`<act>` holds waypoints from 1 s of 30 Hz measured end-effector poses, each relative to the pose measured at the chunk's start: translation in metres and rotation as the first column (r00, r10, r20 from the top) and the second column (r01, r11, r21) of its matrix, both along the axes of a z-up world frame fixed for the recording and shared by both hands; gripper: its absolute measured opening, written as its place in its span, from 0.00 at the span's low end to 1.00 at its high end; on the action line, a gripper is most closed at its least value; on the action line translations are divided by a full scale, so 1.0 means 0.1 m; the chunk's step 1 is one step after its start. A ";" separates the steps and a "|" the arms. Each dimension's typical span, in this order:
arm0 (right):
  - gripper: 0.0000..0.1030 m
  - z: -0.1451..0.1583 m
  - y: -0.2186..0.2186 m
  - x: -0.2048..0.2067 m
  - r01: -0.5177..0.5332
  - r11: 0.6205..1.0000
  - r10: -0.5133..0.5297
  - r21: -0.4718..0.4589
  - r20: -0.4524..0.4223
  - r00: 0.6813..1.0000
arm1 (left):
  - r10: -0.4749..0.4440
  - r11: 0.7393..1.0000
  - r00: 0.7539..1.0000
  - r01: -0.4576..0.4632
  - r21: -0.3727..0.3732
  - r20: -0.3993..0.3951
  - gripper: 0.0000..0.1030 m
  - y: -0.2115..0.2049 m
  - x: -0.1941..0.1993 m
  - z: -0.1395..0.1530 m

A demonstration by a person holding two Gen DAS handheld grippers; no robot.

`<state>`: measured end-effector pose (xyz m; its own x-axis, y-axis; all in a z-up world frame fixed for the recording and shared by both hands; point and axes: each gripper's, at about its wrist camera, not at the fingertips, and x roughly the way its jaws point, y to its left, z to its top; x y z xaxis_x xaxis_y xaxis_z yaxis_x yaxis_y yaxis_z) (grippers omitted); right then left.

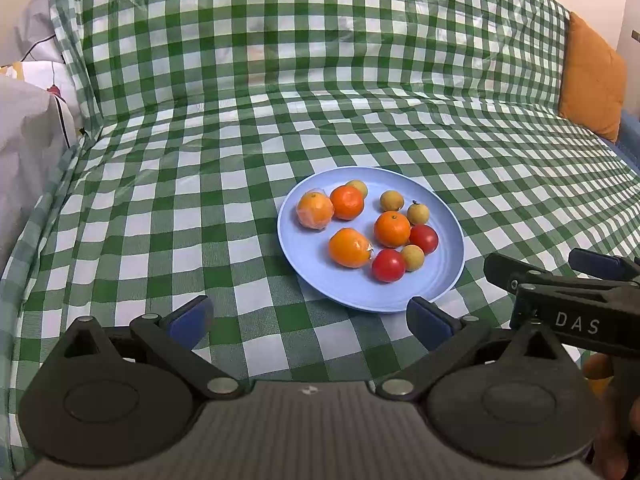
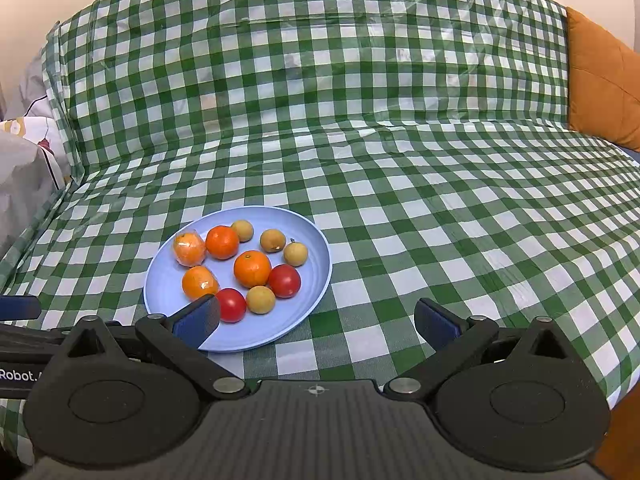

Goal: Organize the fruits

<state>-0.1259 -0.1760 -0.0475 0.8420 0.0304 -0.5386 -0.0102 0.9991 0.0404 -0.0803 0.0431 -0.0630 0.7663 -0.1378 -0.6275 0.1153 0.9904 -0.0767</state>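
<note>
Both claws low at the near edge of the checked cloth [image 2: 400, 208], side by side. My left gripper [image 1: 310, 320] is spread wide, blue pads far apart, nothing between them. My right gripper [image 2: 318, 322] is just as wide and also empty; its left pad overlaps the near rim of the plate in its own view, though I can't tell whether it touches.

Writing, nearest first: "DAS" in pale letters on the right tool's side, read from the left view; "Robot." on the left tool's side, read from the right view, the rest cut off at the frame edge.

Next out, the blue plate [image 1: 312, 264] sits flat on the cloth, ahead and between the two tools. On it:
- four oranges [image 1: 392, 229], one of them seemingly wrapped in clear film
- two red tomatoes [image 1: 388, 265], near side
- four small tan fruits [image 1: 418, 213], longan-like, no labels readable

Progress, my read: everything sits mixed on one plate, loosely clustered, nothing gripped. No second dish or bin in view. Sorting looks either barely begun or already gathered; can't settle which.

Far: cloth climbs a backrest; orange cushion [image 2: 600, 80] at right, pale printed bedding [image 1: 28, 128] at left.
</note>
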 end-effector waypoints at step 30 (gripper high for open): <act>0.99 0.00 -0.01 0.03 -0.005 1.000 0.005 -0.002 -0.002 1.000 | 0.005 1.000 1.000 -0.005 -0.005 0.005 1.00 -0.13 -0.06 -0.01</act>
<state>-0.1231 -0.1770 -0.0473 0.8407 0.0335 -0.5404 -0.0152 0.9992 0.0383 -0.0860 0.0298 -0.0641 0.7702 -0.1369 -0.6229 0.1103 0.9906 -0.0813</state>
